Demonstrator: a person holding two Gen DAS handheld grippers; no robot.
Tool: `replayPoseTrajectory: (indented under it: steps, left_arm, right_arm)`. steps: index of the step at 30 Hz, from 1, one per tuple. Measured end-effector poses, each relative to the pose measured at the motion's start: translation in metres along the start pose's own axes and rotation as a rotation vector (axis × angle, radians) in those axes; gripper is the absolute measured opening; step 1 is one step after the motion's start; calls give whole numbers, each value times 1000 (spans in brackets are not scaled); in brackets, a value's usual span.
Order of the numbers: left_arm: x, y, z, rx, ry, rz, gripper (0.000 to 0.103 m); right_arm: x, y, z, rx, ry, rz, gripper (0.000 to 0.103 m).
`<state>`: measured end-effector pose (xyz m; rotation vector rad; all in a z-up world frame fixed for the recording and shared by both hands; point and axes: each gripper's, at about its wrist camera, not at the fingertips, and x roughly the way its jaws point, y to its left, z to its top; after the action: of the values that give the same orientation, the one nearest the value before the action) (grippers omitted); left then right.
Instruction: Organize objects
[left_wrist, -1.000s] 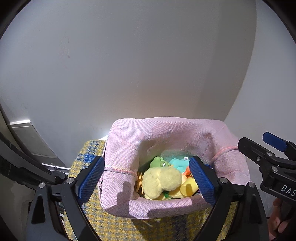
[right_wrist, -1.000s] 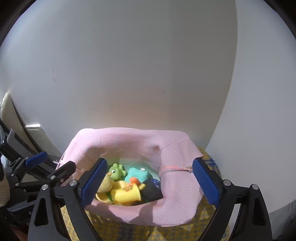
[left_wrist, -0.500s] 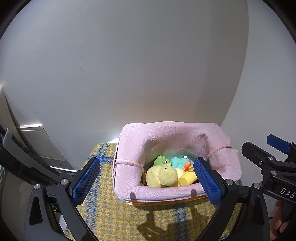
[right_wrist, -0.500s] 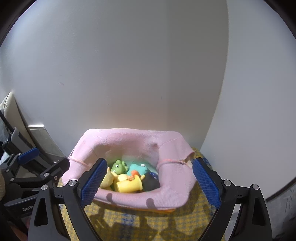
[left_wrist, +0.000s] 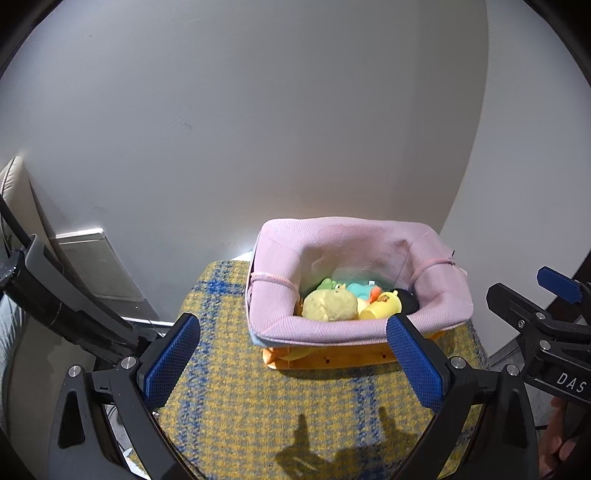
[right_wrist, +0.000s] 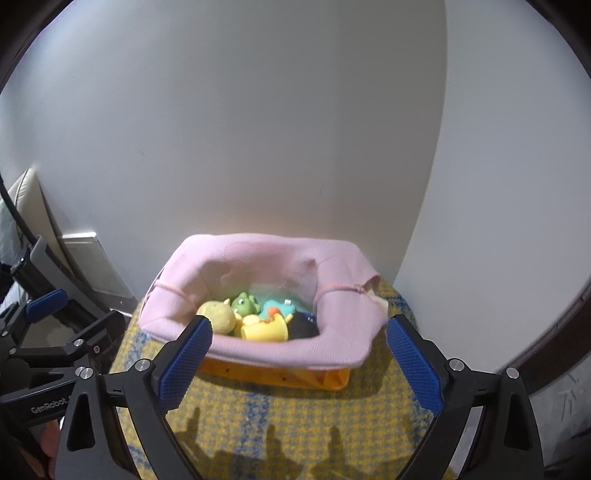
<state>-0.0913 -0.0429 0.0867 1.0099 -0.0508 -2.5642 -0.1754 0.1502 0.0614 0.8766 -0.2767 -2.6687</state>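
A pink fabric-lined basket (left_wrist: 354, 332) (right_wrist: 266, 347) on an orange base sits on a yellow and blue checked cushion (left_wrist: 236, 391) (right_wrist: 295, 410) against the wall. Inside lie several toys: a pale yellow plush (left_wrist: 330, 305) (right_wrist: 218, 315), a green frog (right_wrist: 244, 302), a teal toy (left_wrist: 360, 290), a yellow cup (left_wrist: 382, 308) (right_wrist: 267, 329) and a black item (right_wrist: 303, 326). My left gripper (left_wrist: 291, 360) is open, back from the basket, with nothing between its fingers. My right gripper (right_wrist: 295, 358) has its jaws opening, wide of the basket's front rim and not touching it.
A grey wall rises directly behind the basket. A flat grey panel (left_wrist: 92, 266) leans at the left beside a dark frame (left_wrist: 55, 295). The right gripper (left_wrist: 546, 332) shows at the left wrist view's right edge, the left gripper (right_wrist: 55, 339) at the other view's left.
Both grippers have drawn back from the basket, which now looks smaller with more cushion showing in front. The left jaws spread wider off the basket's sides.
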Motion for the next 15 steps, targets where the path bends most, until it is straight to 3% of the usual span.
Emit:
replayPoseTrajectory:
  steps: [15]
  left_arm:
    - [-35,0,-35,14,51,-1,103]
  right_arm:
    - [-38,8,-39,3,32,15,96]
